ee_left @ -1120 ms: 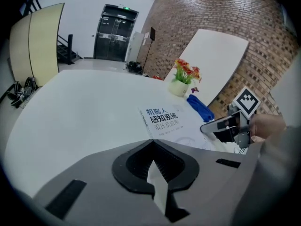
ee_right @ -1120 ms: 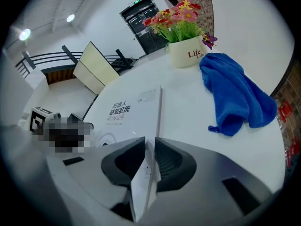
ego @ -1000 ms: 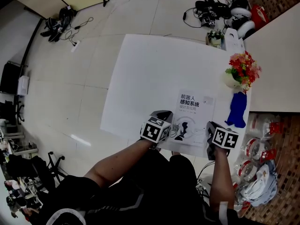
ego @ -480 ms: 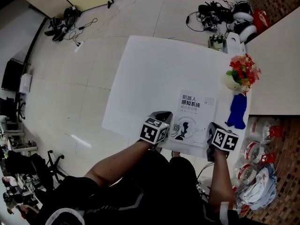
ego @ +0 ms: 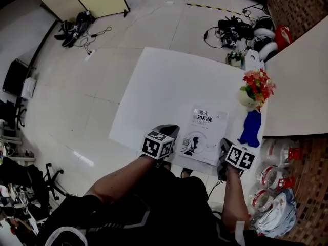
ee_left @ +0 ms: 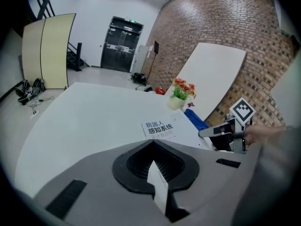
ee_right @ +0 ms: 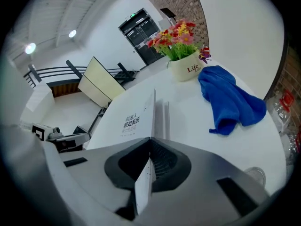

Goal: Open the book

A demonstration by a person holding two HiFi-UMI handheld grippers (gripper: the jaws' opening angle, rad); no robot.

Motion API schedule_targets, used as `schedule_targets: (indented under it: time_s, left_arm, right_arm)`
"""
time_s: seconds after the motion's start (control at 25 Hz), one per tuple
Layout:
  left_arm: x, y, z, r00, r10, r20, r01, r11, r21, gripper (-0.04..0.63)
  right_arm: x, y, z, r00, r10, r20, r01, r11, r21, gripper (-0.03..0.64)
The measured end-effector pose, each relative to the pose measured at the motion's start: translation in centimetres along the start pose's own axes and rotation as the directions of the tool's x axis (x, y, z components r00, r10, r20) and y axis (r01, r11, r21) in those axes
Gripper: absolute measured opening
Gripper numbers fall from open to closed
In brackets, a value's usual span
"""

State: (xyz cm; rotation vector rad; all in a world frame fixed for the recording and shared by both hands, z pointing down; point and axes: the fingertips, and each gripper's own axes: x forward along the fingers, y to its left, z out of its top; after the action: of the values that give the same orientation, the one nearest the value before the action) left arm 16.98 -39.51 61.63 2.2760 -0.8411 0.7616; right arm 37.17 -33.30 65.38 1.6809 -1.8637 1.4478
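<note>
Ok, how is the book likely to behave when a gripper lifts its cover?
The book looks like a slim paperback, so its cover would probably bend rather than swing stiffly. It seems light and lies flat on the smooth white table, so it may slide or lift unless held down.

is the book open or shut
Barely open: the white paperback book has its cover raised off the page block, that edge pinched in the right claw.

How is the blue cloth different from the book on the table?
The book is white with print; the blue cloth is plain blue. The book has straight edges and square corners; the cloth is rumpled. The cloth lies beside the flower pot; the book lies farther from it. Both rest on the white table.
</note>
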Motion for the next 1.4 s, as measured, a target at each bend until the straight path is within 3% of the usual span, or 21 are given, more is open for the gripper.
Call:
schedule_targets:
  time_s: [0.2,0.48,0.64,0.84,1.0,1.16,1.4]
  left_arm:
    - [-2.4,0.2,1.2,0.998,-0.014,0.067,0.012,0.999,0.034,-0.005]
    - [-6.1,4.7,3.2,0.984,-0.095,0.152,0.088,0.995,0.050,-0.005]
    - [-8.3,7.5,3.8,0.966,-0.171,0.192,0.164,0.985,0.053,-0.005]
    - [-10.6,9.7,4.0,0.941,-0.261,0.217,0.242,0.964,0.113,-0.005]
    - [-11.8,13.0,4.1,0.942,-0.240,0.236,0.225,0.970,0.089,-0.005]
    - [-12.7,16.6,3.0,0.959,-0.190,0.212,0.183,0.982,0.055,-0.005]
    - [-13.6,19.3,1.3,0.968,-0.174,0.181,0.170,0.985,0.039,-0.005]
  right_arm:
    - [-1.5,2.6,1.3,0.999,0.045,0.028,-0.045,0.999,-0.010,0.003]
    - [-1.8,11.7,2.4,0.996,0.066,0.055,-0.061,0.994,-0.087,0.003]
    - [-0.1,17.9,2.2,0.997,0.075,0.033,-0.069,0.985,-0.160,0.003]
    - [4.9,23.9,0.2,0.996,0.075,-0.046,-0.083,0.977,-0.197,0.003]
    - [9.5,26.9,-1.4,0.991,0.075,-0.111,-0.097,0.974,-0.203,0.003]
    - [14.4,29.8,-3.8,0.978,0.079,-0.191,-0.122,0.967,-0.224,0.003]
    - [19.0,30.1,-6.2,0.971,0.031,-0.235,-0.085,0.970,-0.226,0.005]
